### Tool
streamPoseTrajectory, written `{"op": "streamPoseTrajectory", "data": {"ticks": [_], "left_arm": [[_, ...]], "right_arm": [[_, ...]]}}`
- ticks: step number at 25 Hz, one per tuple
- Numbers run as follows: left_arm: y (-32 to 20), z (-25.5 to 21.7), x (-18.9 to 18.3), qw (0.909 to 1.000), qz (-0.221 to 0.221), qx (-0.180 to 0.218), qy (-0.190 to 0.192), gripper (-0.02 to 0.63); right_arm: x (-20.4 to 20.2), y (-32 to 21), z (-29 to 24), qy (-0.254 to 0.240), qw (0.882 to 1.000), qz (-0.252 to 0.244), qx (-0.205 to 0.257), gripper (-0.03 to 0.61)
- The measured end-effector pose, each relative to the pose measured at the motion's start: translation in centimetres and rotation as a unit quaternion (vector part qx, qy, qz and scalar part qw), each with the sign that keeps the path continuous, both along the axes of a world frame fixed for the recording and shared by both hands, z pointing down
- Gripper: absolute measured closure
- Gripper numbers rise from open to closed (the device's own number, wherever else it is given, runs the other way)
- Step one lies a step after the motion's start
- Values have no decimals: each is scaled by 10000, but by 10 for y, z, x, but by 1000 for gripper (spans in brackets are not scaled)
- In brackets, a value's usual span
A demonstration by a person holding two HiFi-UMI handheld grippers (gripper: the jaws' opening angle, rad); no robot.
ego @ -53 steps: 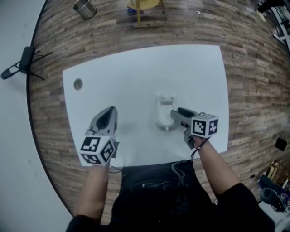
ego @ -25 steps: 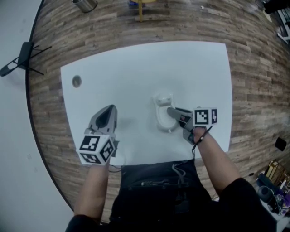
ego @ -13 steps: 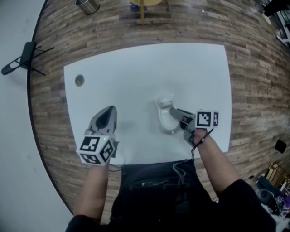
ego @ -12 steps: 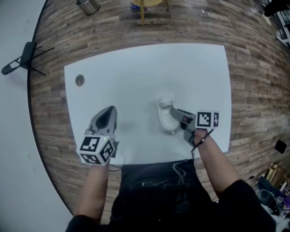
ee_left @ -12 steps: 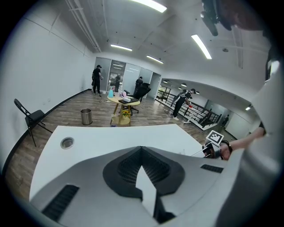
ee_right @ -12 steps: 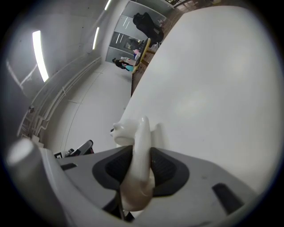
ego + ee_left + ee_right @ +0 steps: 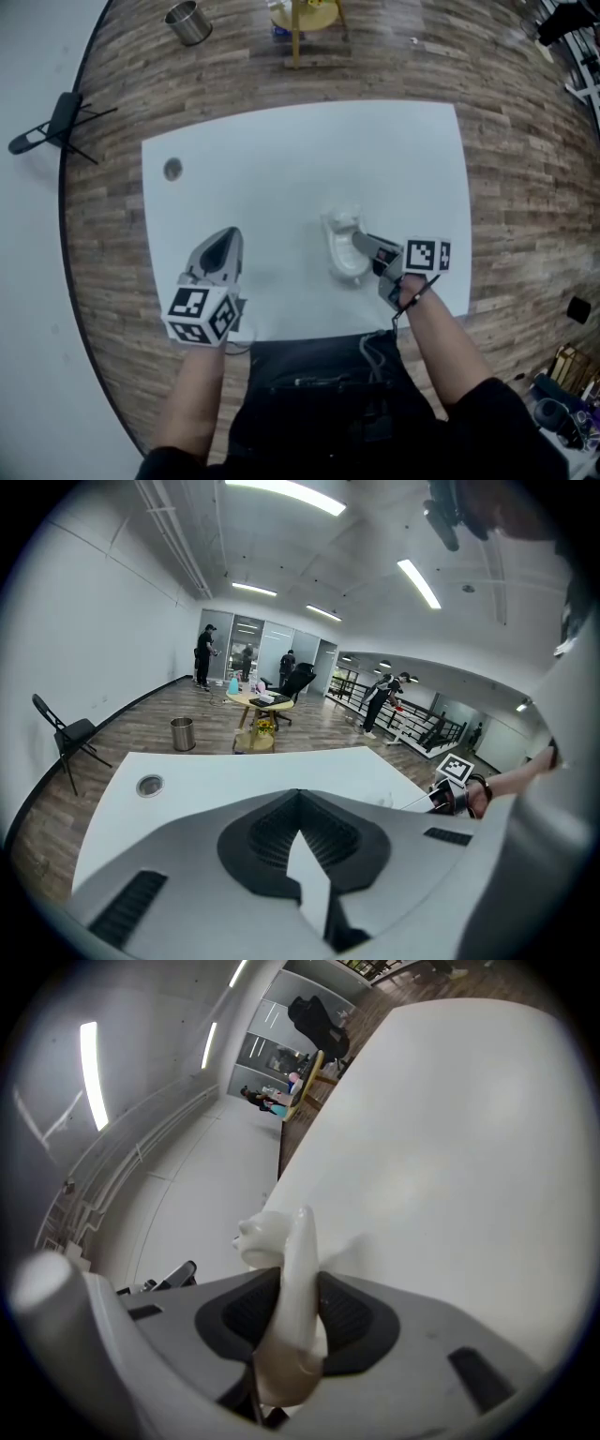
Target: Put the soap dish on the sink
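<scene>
The white soap dish (image 7: 343, 247) hangs just above the white table (image 7: 281, 150), right of centre. My right gripper (image 7: 362, 247) is shut on its near rim. Its jaws have just been closing with the dish between them. In the right gripper view the soap dish (image 7: 289, 1269) stands on edge between the dark pads (image 7: 345, 1321) of the right gripper (image 7: 292, 1327), its knobbed end pointing away. My left gripper (image 7: 223, 246) hovers over the table's near left part, jaws together and holding nothing; the left gripper view shows the left gripper (image 7: 300, 808) the same way. No sink is in view.
A round grommet hole (image 7: 172, 170) sits at the table's far left. On the wood floor beyond stand a metal bin (image 7: 188, 22), a folding chair (image 7: 58, 124) and a small yellow table (image 7: 307, 17). People stand far off in the room (image 7: 203, 654).
The right gripper has closed on the soap dish's rim and raised it a little off the table. The left gripper has risen slightly and stayed shut.
</scene>
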State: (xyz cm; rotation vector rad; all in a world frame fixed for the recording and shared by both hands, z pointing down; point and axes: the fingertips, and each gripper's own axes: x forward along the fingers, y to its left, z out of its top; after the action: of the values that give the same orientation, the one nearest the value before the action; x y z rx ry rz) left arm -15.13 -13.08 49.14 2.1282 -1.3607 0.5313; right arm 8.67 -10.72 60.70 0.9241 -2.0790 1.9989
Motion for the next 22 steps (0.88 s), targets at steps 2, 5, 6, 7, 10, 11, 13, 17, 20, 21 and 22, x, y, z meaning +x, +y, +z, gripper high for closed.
{"op": "streamPoseTrajectory", "data": {"ticks": [2, 5, 6, 7, 10, 11, 13, 17, 20, 21, 22], "left_arm": [[4, -4, -1, 10000, 7, 49, 1, 624], [10, -9, -2, 9999, 0, 106, -24, 624], [12, -11, -3, 9999, -3, 125, -31, 624], [15, -13, -5, 9999, -5, 143, -34, 624], [22, -17, -8, 9998, 1, 207, -19, 624], [25, -19, -8, 9997, 8, 231, -14, 624], [29, -22, -7, 9996, 21, 273, -21, 624], [34, -31, -11, 9993, 7, 363, -86, 624], [37, -40, -18, 9984, -29, 529, -212, 624], [39, -42, -20, 9980, -23, 571, -255, 624], [41, -44, -22, 9979, -13, 589, -279, 624]], "right_arm": [[0, 1, -3, -53, 10000, 46, 24, 446], [5, 3, -7, 22, 9999, 72, 76, 446], [6, 4, -9, 48, 9999, 85, 99, 446], [6, 5, -11, 45, 9999, 105, 117, 446], [4, 8, -20, 21, 9997, 110, 198, 446], [5, 9, -22, 24, 9997, 111, 222, 446], [7, 11, -26, 23, 9996, 130, 254, 448], [11, 13, -33, 1, 9994, 204, 291, 448], [10, 12, -38, -2, 9991, 232, 344, 448], [10, 12, -41, 3, 9991, 229, 369, 448], [9, 11, -44, 3, 9990, 219, 401, 448]]}}
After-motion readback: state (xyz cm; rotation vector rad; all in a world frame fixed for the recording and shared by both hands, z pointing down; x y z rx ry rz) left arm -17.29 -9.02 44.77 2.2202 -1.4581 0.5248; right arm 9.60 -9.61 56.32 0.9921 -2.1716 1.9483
